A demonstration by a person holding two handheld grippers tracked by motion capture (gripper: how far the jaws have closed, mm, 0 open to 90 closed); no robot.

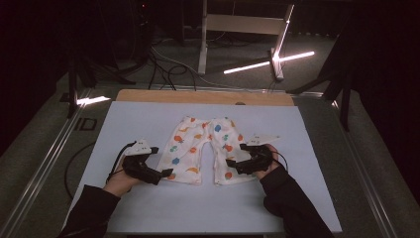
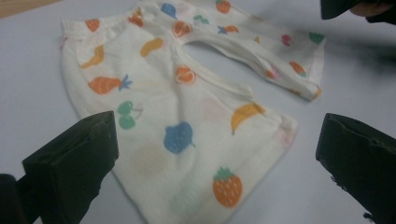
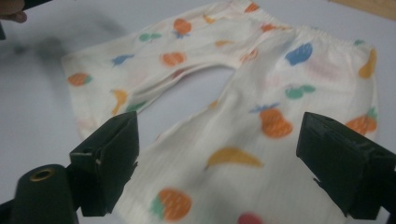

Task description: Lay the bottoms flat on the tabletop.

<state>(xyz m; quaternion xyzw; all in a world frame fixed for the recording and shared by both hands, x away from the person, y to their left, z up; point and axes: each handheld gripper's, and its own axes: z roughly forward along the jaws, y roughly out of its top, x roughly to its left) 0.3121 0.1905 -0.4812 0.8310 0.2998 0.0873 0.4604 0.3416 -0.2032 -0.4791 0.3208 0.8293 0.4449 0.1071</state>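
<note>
Trousers (image 1: 205,150), child's, cream with fruit print: laid flat at the middle of the white table (image 1: 148,208), waistband away from the person. Left gripper (image 1: 163,174) and right gripper (image 1: 232,164) each hover at a leg hem, jaws spread, holding nothing. Advice: lower both evenly and pinch hem corners together (both fabric layers).

The trousers (image 1: 205,148) are soft ribbed cloth, cream with a matt fruit print. The worktop (image 1: 148,208) has a smooth, matt pale sheet; bare wood shows at 12 o'clock. The tongs (image 2: 210,163) look like matt black plastic, rough-edged.
</note>
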